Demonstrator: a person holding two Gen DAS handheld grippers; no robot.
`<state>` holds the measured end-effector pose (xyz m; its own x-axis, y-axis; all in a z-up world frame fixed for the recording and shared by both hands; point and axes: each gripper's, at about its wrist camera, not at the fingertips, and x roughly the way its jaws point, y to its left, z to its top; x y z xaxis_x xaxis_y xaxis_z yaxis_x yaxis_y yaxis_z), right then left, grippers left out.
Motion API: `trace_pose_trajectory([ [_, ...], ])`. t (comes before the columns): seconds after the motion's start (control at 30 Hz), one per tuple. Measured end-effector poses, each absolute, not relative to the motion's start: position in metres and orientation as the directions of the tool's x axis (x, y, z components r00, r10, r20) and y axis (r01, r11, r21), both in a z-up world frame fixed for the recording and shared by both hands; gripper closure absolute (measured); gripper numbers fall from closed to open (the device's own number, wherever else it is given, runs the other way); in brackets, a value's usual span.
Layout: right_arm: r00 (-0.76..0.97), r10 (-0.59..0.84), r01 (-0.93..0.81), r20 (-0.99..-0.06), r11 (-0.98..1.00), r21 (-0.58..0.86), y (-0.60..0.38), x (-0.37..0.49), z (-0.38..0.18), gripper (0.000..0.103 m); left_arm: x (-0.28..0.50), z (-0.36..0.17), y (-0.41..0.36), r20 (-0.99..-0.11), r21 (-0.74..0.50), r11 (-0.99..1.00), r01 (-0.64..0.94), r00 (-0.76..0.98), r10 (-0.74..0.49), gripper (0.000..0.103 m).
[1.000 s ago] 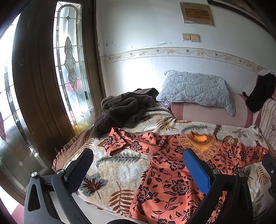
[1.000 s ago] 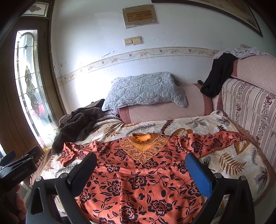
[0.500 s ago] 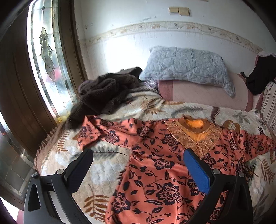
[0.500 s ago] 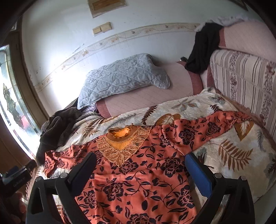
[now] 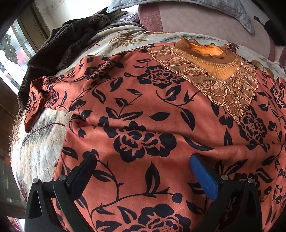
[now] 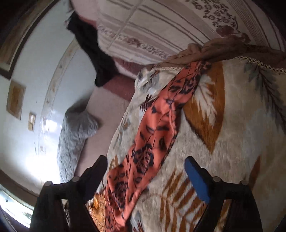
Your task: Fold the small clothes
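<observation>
Orange dress [image 5: 160, 110] — black roses; leaf-print blanket [image 6: 232, 133].

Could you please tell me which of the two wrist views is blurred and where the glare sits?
Right wrist view: motion-smeared, rolled sideways, with window glare washing out the white wall. Left wrist view: sharp on the salmon floral-print blouse, with fisheye bulge.

In the left wrist view the dress [image 5: 160, 125] is cut off by the right and bottom edges, so its hem and right sleeve are not seen. The pillow [image 5: 223, 10] is cut by the top edge, and the dark blanket [image 5: 59, 48] is partly hidden behind the left sleeve. The right wrist view is blurred by motion. There only one sleeve [image 6: 157, 128] is shown, and the plaque [image 6: 15, 101] on the wall cannot be read.
</observation>
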<state>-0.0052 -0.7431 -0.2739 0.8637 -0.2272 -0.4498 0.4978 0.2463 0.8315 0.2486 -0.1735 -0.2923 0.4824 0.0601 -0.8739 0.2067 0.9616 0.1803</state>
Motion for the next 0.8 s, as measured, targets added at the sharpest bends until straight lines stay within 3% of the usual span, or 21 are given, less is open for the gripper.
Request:
trace_pose_trajectory([
  [0.07,0.875,-0.244,0.465,-0.418,0.179,0.867,-0.775,0.002,-0.283,0.034,0.251,-0.293,-0.17,-0.881,0.124,0.975,0.183,0.472,0.023,0.0],
  [0.13,0.864,-0.282,0.466,-0.417,0.134,0.875,-0.8,0.007,-0.29,0.035,0.251,-0.294,-0.165,-0.885,0.063,0.986,0.156,0.466,-0.017,0.0],
  [0.27,0.832,-0.329,0.489,-0.445,0.058,0.871,-0.834,0.017,-0.308,0.044,0.244,-0.294,-0.168,-0.86,0.074,0.984,0.162,0.509,-0.019,0.0],
  [0.3,0.814,-0.331,0.522,-0.478,0.054,0.851,-0.84,0.023,-0.312,0.05,0.244,-0.293,-0.169,-0.86,0.074,0.984,0.162,0.51,-0.02,0.0],
  [0.33,0.787,-0.34,0.564,-0.516,0.054,0.824,-0.841,0.027,-0.315,0.074,0.243,-0.293,-0.169,-0.862,0.072,0.984,0.162,0.506,-0.021,0.0],
  [0.37,0.78,-0.344,0.57,-0.522,0.046,0.821,-0.843,0.028,-0.319,0.081,0.244,-0.291,-0.17,-0.865,0.071,0.984,0.162,0.502,-0.02,0.0],
  [0.5,0.804,-0.379,0.522,-0.458,0.081,0.849,-0.838,0.021,-0.308,0.088,0.262,-0.291,-0.165,-0.879,0.087,0.982,0.167,0.477,-0.003,0.0],
  [0.6,0.841,-0.391,0.469,-0.374,0.185,0.863,-0.821,0.022,-0.272,0.091,0.262,-0.271,-0.165,-0.823,0.124,0.981,0.151,0.568,0.017,0.0],
  [0.8,0.933,-0.238,0.349,-0.27,0.416,0.84,-0.751,0.065,-0.176,0.091,0.256,-0.234,-0.146,-0.719,0.145,0.988,0.049,0.691,0.071,0.0],
])
